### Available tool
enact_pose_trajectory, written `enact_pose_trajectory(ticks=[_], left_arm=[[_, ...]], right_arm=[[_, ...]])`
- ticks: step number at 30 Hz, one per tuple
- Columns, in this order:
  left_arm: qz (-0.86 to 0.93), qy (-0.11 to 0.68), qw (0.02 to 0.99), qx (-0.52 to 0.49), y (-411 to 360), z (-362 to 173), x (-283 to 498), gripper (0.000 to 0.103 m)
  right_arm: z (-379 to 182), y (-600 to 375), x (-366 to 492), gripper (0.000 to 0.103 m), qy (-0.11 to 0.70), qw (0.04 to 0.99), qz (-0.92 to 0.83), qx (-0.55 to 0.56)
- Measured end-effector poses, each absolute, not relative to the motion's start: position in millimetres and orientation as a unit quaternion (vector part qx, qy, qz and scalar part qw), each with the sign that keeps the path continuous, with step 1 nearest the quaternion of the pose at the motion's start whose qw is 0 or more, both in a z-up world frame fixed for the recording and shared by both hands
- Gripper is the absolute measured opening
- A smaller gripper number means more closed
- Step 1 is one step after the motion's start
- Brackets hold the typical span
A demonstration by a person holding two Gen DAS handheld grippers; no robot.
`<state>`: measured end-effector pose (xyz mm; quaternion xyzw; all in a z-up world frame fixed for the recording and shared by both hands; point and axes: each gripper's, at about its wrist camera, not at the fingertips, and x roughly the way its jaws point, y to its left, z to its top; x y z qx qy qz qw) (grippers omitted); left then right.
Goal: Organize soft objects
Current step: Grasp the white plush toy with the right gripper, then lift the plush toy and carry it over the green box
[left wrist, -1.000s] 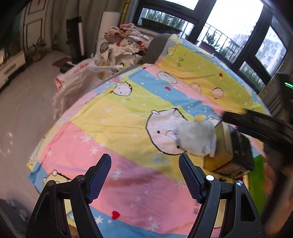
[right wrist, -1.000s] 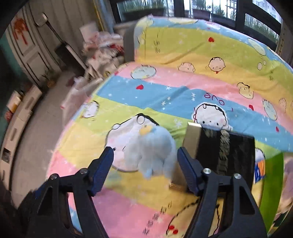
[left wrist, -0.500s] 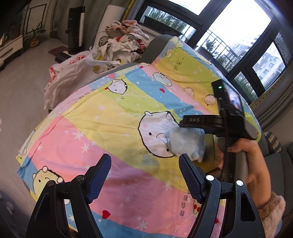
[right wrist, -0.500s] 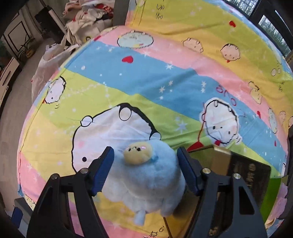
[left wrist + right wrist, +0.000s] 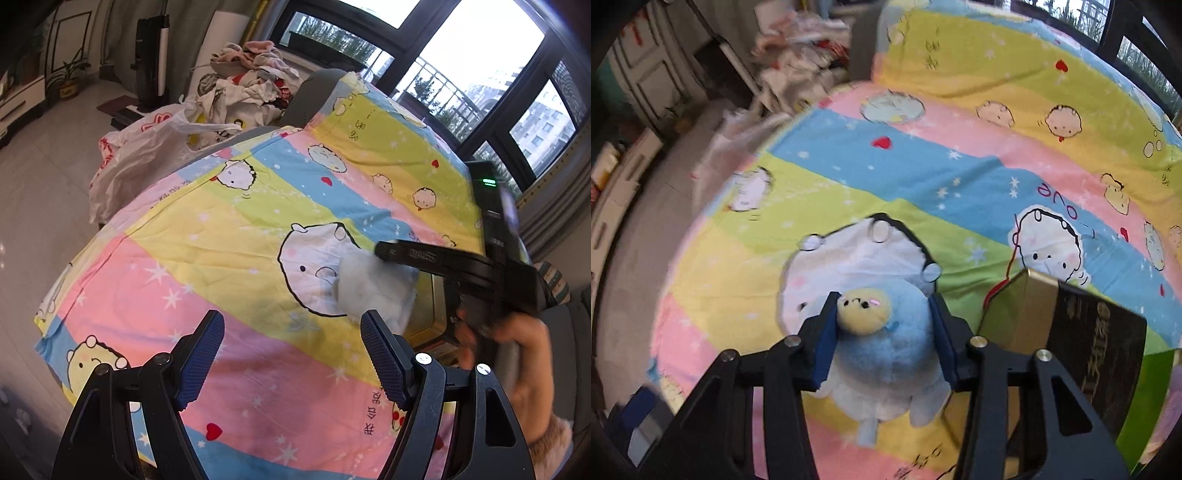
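Pick step: right tongs (image 5: 882, 328) just closed, now pinching blue plush sheep (image 5: 882, 354) on bedsheet (image 5: 960, 192), beside gold box (image 5: 1015, 314). Left tongs (image 5: 291, 354) released, idle. Next: lift clear, probably into box.

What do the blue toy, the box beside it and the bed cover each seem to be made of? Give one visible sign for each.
Blue toy: plush fabric, matte, fuzzy outline.
Box: probably card with a glossy gold-and-black finish; flat faces, sharp edges, sheen.
Bed cover: thin printed woven cloth, likely cotton, matte; shallow creases.
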<state>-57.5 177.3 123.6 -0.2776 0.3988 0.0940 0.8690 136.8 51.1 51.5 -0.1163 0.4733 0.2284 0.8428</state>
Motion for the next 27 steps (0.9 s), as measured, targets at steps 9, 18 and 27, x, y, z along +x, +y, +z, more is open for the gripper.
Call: enact_pose_trajectory(ticks=[9,18,27], left_arm=[[0.101,0.406,0.874,-0.248,163.2,122.2,-58.9,0.077],[0.054,0.425,0.878,-0.212,123.0,120.8,-54.4,0.077],[-0.035,0.465,0.867,-0.178,59.3,107.1,-45.8,0.077]], right_arm=[[75.8,-11.6,44.9,0.047,0.414,0.862,0.285,-0.056],[34.5,-127.1,1.7,0.047,0.42,0.873,0.213,0.126],[2.6,-182.6,-2.1,0.048,0.417,0.862,0.117,0.264]])
